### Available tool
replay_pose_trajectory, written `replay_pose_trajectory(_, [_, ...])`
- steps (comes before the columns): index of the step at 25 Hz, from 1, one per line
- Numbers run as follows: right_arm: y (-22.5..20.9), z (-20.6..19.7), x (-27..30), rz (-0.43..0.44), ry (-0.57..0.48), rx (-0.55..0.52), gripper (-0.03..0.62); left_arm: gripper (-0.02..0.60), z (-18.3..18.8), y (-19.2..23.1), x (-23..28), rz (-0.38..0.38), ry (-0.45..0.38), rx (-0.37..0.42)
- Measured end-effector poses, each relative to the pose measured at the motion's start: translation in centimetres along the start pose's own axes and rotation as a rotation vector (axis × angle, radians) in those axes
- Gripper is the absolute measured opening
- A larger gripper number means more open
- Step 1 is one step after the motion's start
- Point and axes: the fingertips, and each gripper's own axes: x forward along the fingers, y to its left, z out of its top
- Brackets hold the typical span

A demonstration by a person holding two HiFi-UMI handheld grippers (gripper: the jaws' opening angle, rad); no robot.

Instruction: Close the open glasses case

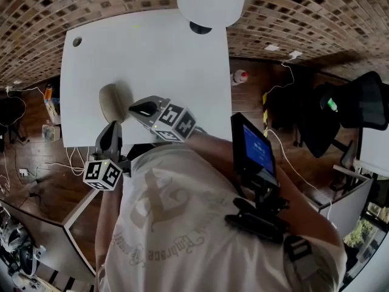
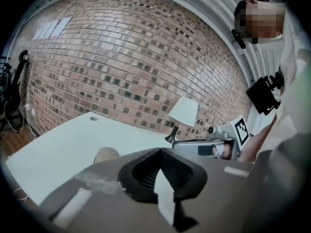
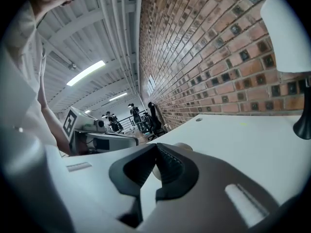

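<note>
The glasses case (image 1: 112, 101) is a beige oval shell lying on the white table (image 1: 152, 53) near its front left. It shows as one rounded lump, with no raised lid in view. My left gripper (image 1: 113, 126) hovers just in front of the case, its jaws shut and empty. To the case's right my right gripper (image 1: 137, 109) points at it, jaws also shut and empty. In the left gripper view the case (image 2: 107, 154) lies past the shut jaws (image 2: 158, 150), slightly left. The right gripper view shows the case (image 3: 183, 146) just beyond the closed tips (image 3: 155, 145).
A white-shaded lamp (image 1: 213, 2) on a dark base stands at the table's far edge, against a brick wall (image 2: 121, 57). A cable hole (image 1: 77, 41) marks the far left corner. A blue screen (image 1: 255, 148) hangs at the person's chest. Cables and a black chair (image 1: 358, 108) are on the floor.
</note>
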Motion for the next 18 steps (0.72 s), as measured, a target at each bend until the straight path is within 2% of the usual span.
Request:
replay_pose_trajectory(3, [0.0,-0.3,-1.7,0.015,-0.021,0.007,0.008,0.006,0.4,-1.3,0.2,-0.009,-0.005,0.030])
replay_pose_trajectory(9, [-0.3,-0.7,-2.8,0.015,-0.061,0.025,0.008,0.006,0.1,-3.5,0.5,-0.098,0.001,0.061])
replay_pose_trajectory(18, [-0.7,0.5,-1.4,0.003,-0.069,0.020,0.008,0.005,0.5,-1.2,-0.9,-0.062,0.011,0.056])
